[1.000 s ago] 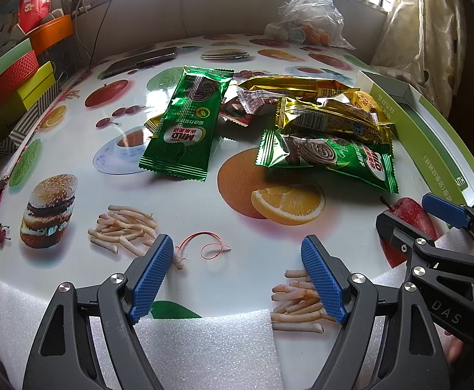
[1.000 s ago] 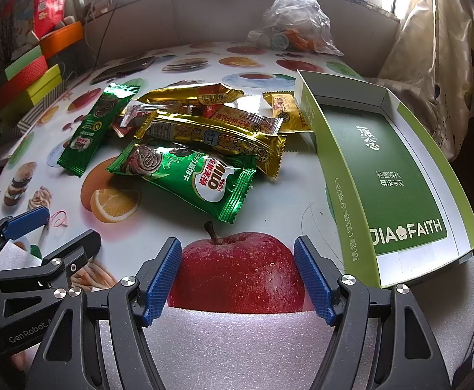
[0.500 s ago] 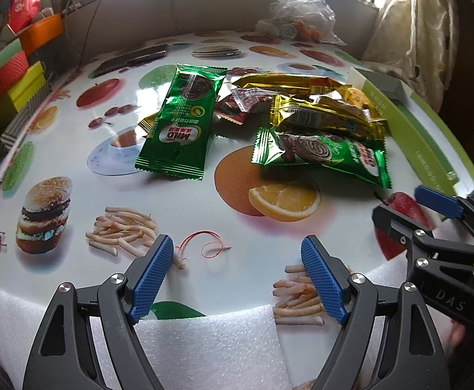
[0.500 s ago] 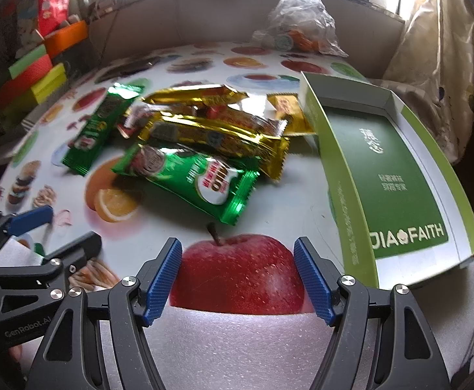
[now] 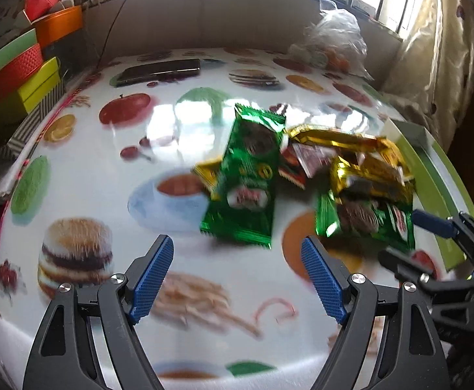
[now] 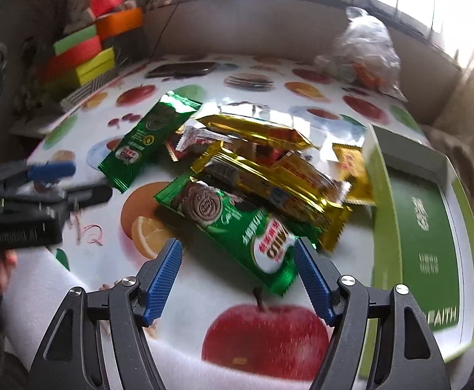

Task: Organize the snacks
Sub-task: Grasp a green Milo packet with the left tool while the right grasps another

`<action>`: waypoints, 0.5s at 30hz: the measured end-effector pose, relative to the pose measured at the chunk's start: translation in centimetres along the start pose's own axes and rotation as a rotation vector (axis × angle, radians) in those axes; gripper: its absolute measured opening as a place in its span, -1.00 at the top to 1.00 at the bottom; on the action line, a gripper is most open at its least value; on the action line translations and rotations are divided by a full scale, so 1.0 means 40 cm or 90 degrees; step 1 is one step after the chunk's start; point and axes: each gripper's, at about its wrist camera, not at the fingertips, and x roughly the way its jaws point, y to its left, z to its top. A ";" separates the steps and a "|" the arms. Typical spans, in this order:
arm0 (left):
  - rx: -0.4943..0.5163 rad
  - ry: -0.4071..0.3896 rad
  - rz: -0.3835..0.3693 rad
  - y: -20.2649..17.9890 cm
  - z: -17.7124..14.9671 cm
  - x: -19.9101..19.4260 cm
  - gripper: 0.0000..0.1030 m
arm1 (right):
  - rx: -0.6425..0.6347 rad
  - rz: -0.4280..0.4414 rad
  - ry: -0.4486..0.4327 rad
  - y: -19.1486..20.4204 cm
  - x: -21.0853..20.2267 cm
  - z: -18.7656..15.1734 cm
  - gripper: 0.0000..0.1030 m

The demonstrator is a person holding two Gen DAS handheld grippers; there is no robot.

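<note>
The snack pile (image 6: 253, 169) lies mid-table, just left of the green box (image 6: 432, 221), probably its destination. Nearest the right gripper (image 6: 237, 273) is a green wafer pack (image 6: 233, 224), its end between the spread, empty jaws (a likely first pick). The left gripper (image 5: 237, 279), also wide open and empty, faces another green pack (image 5: 246, 182) lying apart. Both views are motion-blurred.
</note>
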 end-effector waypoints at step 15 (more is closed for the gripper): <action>0.030 0.022 -0.009 0.002 0.097 0.092 -0.57 | -0.086 -0.003 0.023 0.002 0.058 0.046 -0.39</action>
